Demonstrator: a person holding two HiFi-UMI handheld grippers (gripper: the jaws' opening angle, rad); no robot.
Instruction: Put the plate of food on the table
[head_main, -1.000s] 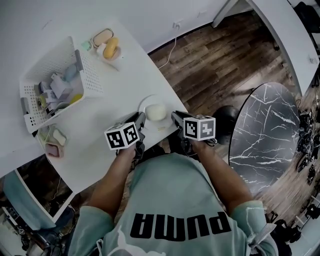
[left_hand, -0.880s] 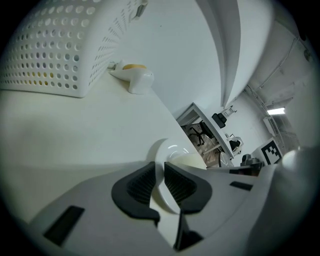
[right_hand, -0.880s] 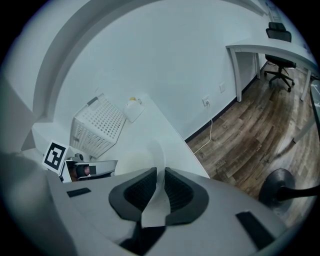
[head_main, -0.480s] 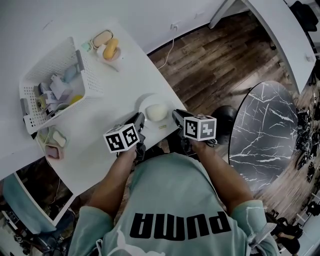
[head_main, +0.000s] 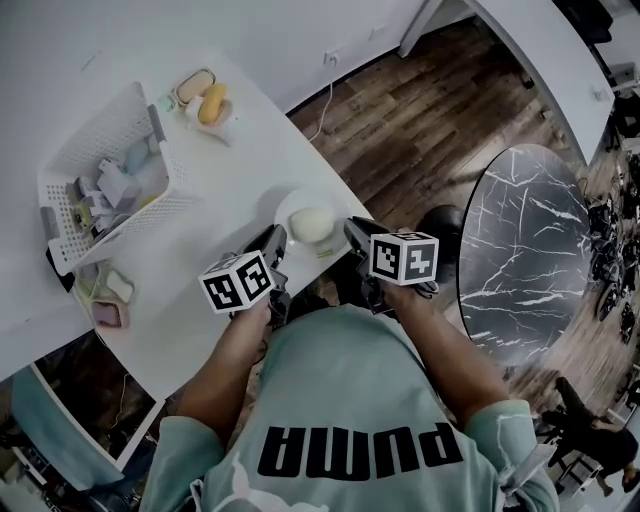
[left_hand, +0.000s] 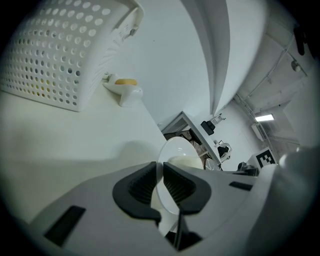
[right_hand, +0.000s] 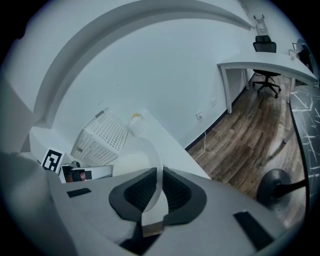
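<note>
While setting down the round white plate (head_main: 290, 204), hold it level so the pale rounded bun-like food (head_main: 312, 223) cannot roll toward the rim. Lower both sides together, and let go only once the base lies flat on the white tabletop (head_main: 240, 160).

Clamps the plate's rim at 8 o'clock with the left hand-held gripper (left_hand: 160, 174), jaws clenched on the thin edge. Clamps the opposite rim at 4 o'clock with the right hand-held gripper (right_hand: 159, 176), clenched on it likewise.

Places the plate at the tabletop's near corner, close to the edge at 5 o'clock. Cannot tell whether it rests there or hangs just above. Probably worth carrying it toward 11 o'clock before release, with the brown wooden floor (head_main: 420, 110) just past that edge. Draw each pair of jaws straight outward off the rim, without dragging the plate.

Carries a single lump of food, roughly centred on the plate.

- Note, at 10 o'clock from the plate and well apart, a white perforated plastic basket (head_main: 175, 160) filled with a jumble of small pale blue, white and yellow items, too small to name.
- Note, at 11 o'clock past the basket, a small white dish (left_hand: 127, 92) bearing a yellow oblong piece (head_main: 211, 103), with a beige oval object (head_main: 193, 85) just beside it.
- Note, at 8 o'clock near the tabletop's far-left edge, a pink shallow dish (head_main: 108, 316) with a pale block inside.
</note>
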